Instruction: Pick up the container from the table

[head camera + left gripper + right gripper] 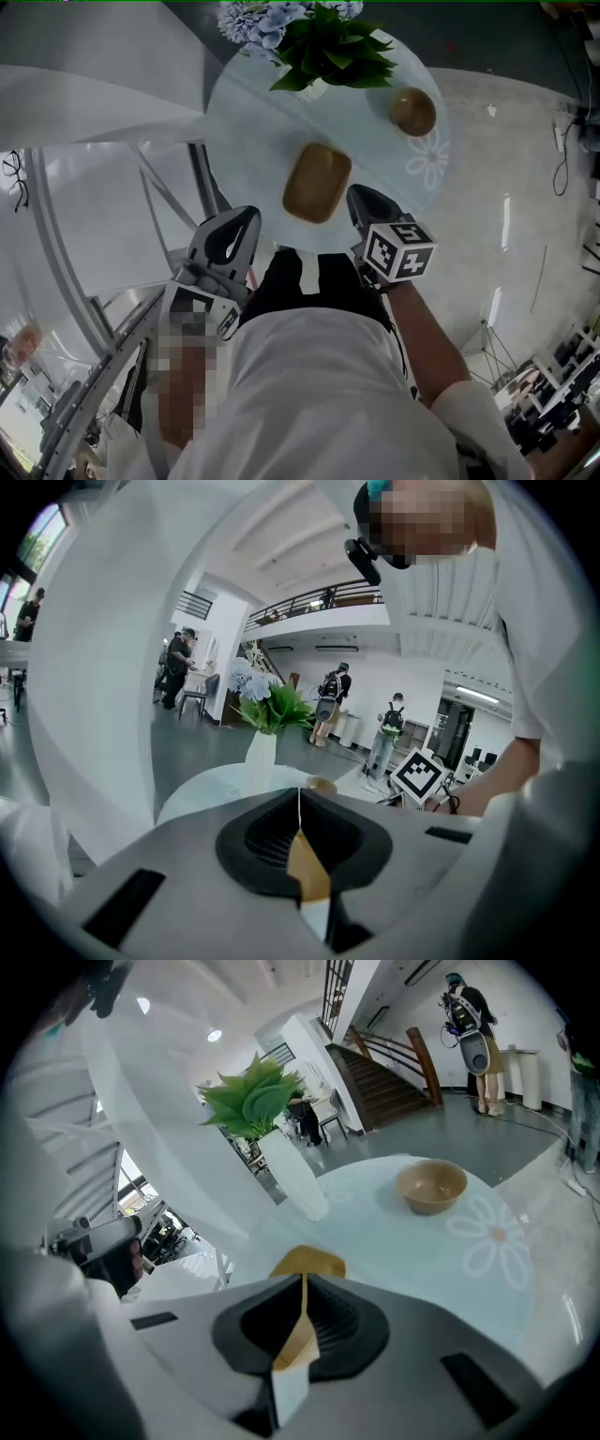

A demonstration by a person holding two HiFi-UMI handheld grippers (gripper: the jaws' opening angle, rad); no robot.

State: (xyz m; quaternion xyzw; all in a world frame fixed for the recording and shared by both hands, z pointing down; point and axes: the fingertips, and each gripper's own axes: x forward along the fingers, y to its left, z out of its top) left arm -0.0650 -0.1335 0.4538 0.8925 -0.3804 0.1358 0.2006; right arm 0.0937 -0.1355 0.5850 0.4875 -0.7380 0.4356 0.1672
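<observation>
Where the person stands at its near edge, a round pale glass-topped desk [246, 112] fills the middle of the head view, with a white flower pattern [428, 159] printed toward its right side. At the far rim is a tall white vase of green leaves and pale blue flowers [328, 47], upright.

Both tools are held low over the near edge and pointed toward the desk. Left gripper [300, 795]: grey body with black pads. Its jaws are pressed together along a thin seam with nothing between them. Right gripper [303, 1281]: same build, marker cube on top. Its jaws are also closed tip to tip and empty.

The brown rounded-rectangle wooden container [317, 182] lies flat on the near half of the desk, ahead of and between the two grippers. The right gripper's tips are near its near right corner; contact cannot be judged. The left gripper is clearly apart from it.

A small round brown bowl [412, 111] sits to the far right, well apart from the container, just behind the flower pattern.
</observation>
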